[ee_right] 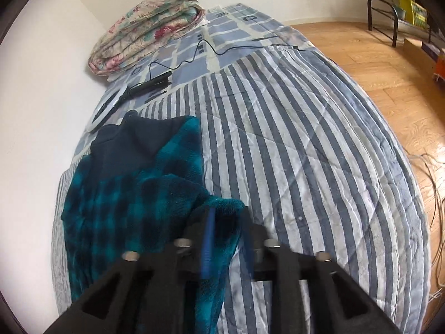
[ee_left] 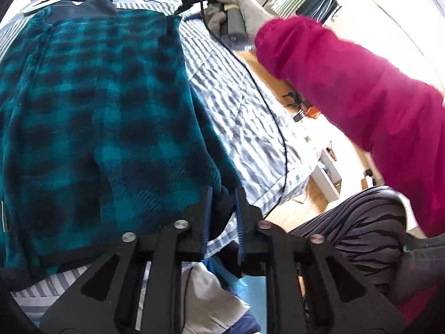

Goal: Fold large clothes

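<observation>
A teal and black plaid fleece garment [ee_left: 97, 111] with a dark navy collar lies spread on the striped bed cover [ee_left: 236, 97]. My left gripper [ee_left: 224, 192] is at its near right hem corner. The jaws stand a little apart, and the dark hem sits loosely between the blue pads. In the right wrist view my right gripper [ee_right: 226, 214] is at the garment [ee_right: 133, 200] near its shoulder edge. A bunched fold of teal fleece lies between its parted jaws. A gloved hand [ee_left: 239, 2] holds that right gripper [ee_left: 180, 5] by the garment's far right corner.
A pink sleeve [ee_left: 347, 83] and a zebra-patterned leg [ee_left: 361, 231] fill the right side. A black cable [ee_left: 278, 128] trails over the bed. A folded floral quilt [ee_right: 150, 25], a ring light [ee_right: 107, 111] and a cord [ee_right: 205, 47] lie at the bed's far end. The wood floor [ee_right: 375, 69] is to the right.
</observation>
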`<action>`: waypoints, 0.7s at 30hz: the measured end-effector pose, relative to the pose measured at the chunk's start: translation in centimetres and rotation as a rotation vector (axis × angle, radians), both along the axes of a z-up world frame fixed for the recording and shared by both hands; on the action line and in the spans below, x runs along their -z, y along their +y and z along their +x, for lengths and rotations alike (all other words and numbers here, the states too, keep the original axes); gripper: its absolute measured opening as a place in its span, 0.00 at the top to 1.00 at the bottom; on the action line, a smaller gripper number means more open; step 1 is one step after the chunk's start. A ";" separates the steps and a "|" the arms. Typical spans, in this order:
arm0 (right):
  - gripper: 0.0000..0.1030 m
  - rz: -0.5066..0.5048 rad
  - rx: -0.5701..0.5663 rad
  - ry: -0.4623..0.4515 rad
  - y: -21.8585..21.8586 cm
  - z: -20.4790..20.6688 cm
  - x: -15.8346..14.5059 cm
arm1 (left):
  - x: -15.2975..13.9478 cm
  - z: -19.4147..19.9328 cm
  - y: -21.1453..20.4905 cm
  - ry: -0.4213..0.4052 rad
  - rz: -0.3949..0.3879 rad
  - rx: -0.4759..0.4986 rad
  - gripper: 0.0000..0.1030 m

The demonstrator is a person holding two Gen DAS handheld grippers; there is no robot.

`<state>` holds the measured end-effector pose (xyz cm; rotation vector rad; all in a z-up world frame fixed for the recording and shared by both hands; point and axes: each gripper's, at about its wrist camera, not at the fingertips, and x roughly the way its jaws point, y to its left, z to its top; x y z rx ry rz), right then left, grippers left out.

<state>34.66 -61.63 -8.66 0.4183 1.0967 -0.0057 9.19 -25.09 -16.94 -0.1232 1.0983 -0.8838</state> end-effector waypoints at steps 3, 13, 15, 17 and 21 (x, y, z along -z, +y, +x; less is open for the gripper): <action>0.60 0.038 0.002 -0.003 -0.7 -1.6 -0.8 | -1.1 -0.1 1.2 0.008 -0.045 -0.011 0.70; 0.61 0.078 -0.155 -0.025 0.0 -12.2 -6.5 | -0.9 3.2 8.3 0.082 -0.056 -0.227 0.66; 0.62 0.100 -0.196 -0.019 0.7 -14.9 -6.9 | -0.2 4.3 9.2 0.111 -0.063 -0.259 0.66; 0.62 0.102 -0.240 0.008 1.8 -17.1 -6.5 | 0.9 5.2 9.4 0.151 -0.067 -0.262 0.66; 0.62 0.101 -0.284 0.086 4.0 -19.9 -3.3 | 3.1 6.1 8.6 0.211 -0.045 -0.262 0.66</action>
